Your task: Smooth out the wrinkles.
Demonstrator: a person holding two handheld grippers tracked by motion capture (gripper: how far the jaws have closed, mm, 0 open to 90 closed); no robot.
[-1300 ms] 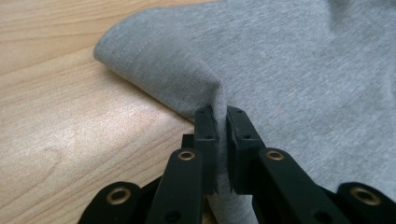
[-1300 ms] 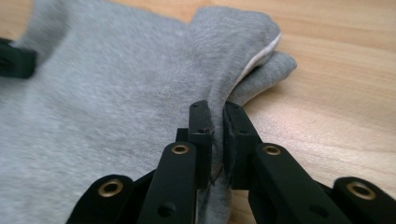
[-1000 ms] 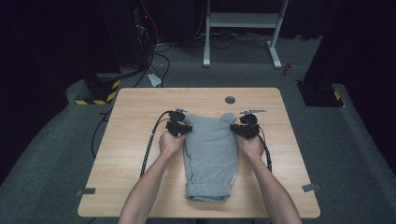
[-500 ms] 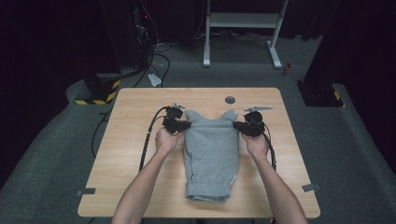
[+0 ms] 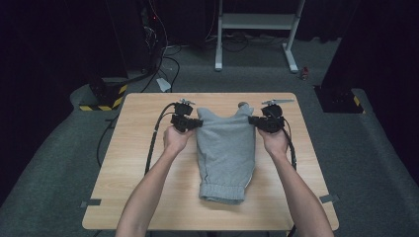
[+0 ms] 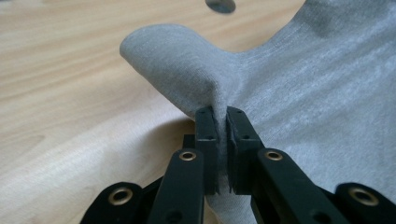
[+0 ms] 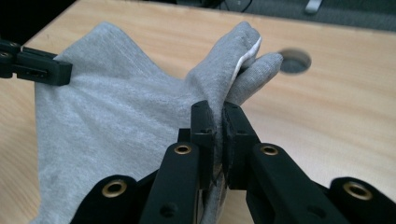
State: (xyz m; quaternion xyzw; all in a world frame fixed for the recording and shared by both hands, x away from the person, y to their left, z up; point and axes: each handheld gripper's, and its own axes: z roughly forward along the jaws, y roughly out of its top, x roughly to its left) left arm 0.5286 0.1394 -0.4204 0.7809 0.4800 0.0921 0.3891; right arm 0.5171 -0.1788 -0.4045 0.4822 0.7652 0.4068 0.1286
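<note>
A folded grey garment [image 5: 225,153] lies lengthwise on the wooden table [image 5: 133,163], its cuffed hem near the front edge. My left gripper [image 5: 193,123] is shut on the garment's far left corner [image 6: 173,60], the cloth pinched between its black pads [image 6: 206,130]. My right gripper [image 5: 254,121] is shut on the far right corner [image 7: 233,60], where a white inner edge shows. Both far corners are raised off the table, so the far edge hangs between the two grippers. The left gripper's jaw [image 7: 35,65] shows at the left of the right gripper view.
A round cable hole [image 5: 242,104] sits in the table just behind the garment. Black cables [image 5: 153,143] trail from the grippers along the forearms. Beyond the table are a white metal stand [image 5: 257,29] and a yellow-black striped base [image 5: 104,101] on grey carpet.
Both hands have risen and moved away from the person, lifting the garment's far corners off the table. The grips are unchanged.
</note>
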